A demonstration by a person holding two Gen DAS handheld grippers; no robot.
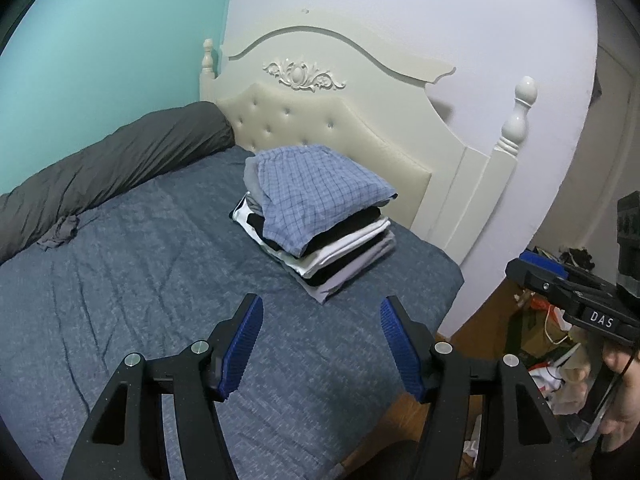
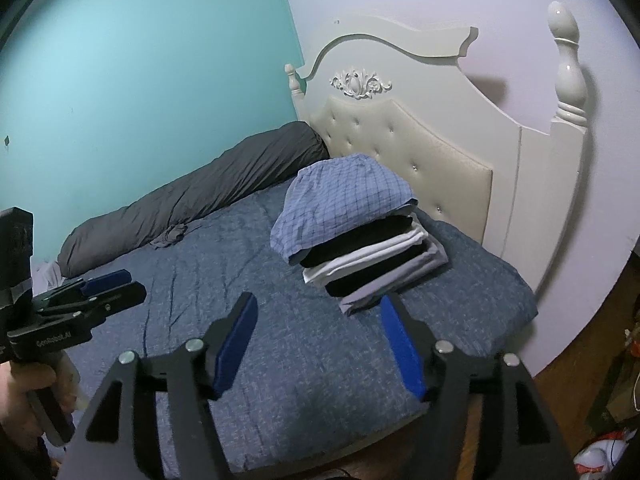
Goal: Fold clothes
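Observation:
A stack of folded clothes (image 1: pixel 320 236) sits on the blue bed near the headboard, topped by a blue checked garment (image 1: pixel 316 192); it also shows in the right wrist view (image 2: pixel 372 256), with the checked garment (image 2: pixel 340 200) on top. My left gripper (image 1: pixel 322 320) is open and empty, held above the bed just short of the stack. My right gripper (image 2: pixel 318 316) is open and empty, its right finger close to the stack's near corner. The right gripper also shows at the right edge of the left wrist view (image 1: pixel 536 268), and the left gripper at the left of the right wrist view (image 2: pixel 116 284).
A rolled dark grey duvet (image 1: pixel 108 168) lies along the teal wall, with a small grey cloth (image 1: pixel 60 234) beside it. The cream headboard (image 1: pixel 360 136) stands behind the stack. The bed's edge (image 1: pixel 448 304) drops to a wooden floor with clutter (image 1: pixel 552 332) at the right.

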